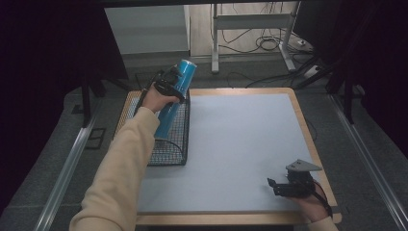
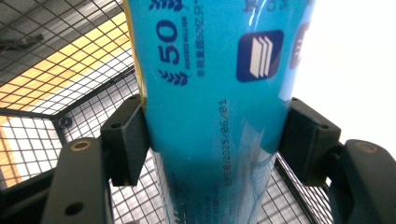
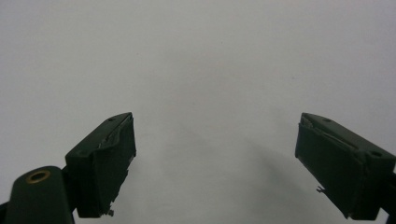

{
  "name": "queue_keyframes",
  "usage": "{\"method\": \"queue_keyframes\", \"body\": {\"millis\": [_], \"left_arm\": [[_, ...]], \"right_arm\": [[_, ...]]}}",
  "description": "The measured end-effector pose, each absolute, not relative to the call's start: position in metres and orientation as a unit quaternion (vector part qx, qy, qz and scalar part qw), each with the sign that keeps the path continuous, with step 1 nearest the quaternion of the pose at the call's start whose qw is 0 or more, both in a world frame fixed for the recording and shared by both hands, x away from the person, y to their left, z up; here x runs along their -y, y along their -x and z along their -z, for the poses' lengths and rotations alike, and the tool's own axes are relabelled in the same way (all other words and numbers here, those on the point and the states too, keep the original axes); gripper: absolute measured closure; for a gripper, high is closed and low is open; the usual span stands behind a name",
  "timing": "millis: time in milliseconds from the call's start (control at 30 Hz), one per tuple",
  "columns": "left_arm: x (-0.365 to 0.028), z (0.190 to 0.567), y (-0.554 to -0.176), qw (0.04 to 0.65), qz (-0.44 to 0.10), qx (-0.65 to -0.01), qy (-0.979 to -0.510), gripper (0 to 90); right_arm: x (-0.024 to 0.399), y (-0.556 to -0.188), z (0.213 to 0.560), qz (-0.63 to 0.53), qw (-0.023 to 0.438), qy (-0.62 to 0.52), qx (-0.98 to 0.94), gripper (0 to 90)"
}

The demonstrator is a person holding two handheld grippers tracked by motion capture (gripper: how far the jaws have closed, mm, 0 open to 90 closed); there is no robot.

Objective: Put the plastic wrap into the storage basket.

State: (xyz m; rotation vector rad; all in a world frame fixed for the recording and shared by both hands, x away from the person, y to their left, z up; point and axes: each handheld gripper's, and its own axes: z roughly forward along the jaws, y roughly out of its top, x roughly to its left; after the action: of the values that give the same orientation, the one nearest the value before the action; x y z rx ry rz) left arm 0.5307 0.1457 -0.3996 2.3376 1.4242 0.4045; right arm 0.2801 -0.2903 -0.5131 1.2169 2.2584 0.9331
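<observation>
Left claw [image 1: 169,85] clamped on blue tube [image 1: 175,96], tilted, its lower end inside the wire basket [image 1: 168,144] below. Not yet released. Right claw [image 1: 281,186] wide open, holding nothing, low over the bench [image 1: 240,144].

Dim room, bright mat, soft shadows

One overhead camera, two gripper-mounted close-ups

The high view looks forward and down at the white table mat [image 1: 231,144]; both gripper views sit near it.
</observation>
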Motion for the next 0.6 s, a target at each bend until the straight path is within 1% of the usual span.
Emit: {"method": "queue_keyframes", "body": {"millis": [167, 267, 600], "left_arm": [[-0.138, 0.408, -0.543, 0.162, -0.137, -0.506, -0.836, 31.8], [-0.135, 0.413, -0.548, 0.147, -0.144, -0.51, -0.835, 31.7], [-0.139, 0.419, -0.548, 0.143, -0.155, -0.511, -0.833, 31.2]], "right_arm": [[0.292, -0.28, 0.515, -0.334, 0.202, -0.439, -0.809, 12.7], [0.294, -0.28, 0.515, -0.334, 0.204, -0.44, -0.808, 12.7], [0.293, -0.278, 0.515, -0.333, 0.205, -0.439, -0.809, 12.7]]}}
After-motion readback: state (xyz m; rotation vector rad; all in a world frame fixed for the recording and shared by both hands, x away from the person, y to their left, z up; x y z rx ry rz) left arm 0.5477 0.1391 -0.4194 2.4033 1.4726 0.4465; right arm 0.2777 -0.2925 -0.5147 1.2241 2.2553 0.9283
